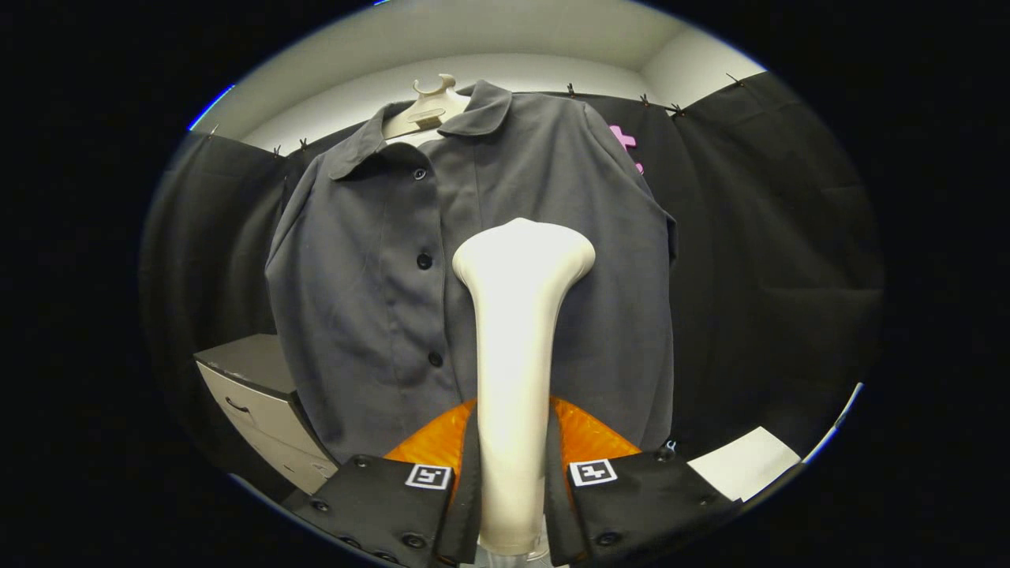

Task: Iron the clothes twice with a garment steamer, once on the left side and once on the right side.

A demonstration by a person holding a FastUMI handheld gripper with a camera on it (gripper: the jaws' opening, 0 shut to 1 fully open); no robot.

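The booth is hung with black cloth (757, 260) pinned along its top edge by small clips, and above it a pale wall (505, 67) meets a pale ceiling at a corner near 1 o'clock. At 7 o'clock, low beside the shirt's hem, stands a grey cabinet (256, 398) with 2 drawer fronts, the upper one with a dark handle. At 5 o'clock a white sheet (746, 461) lies flat near the cloth's foot.

A dark grey shirt (371, 292) hangs on a cream hanger (430, 106) at 12 o'clock, collar spread, 4 dark buttons running down its front. It covers most of the cloth behind it.

The gripper (513, 473) is closed on the handle of the steamer (517, 315), both fingers (387, 493) pressing its cream stem from either side. The stem rises straight ahead of the fingers to a wider head that sits in front of the shirt's middle, just right of the button row; whether it touches the fabric cannot be told. The steamer hides the shirt's lower centre.
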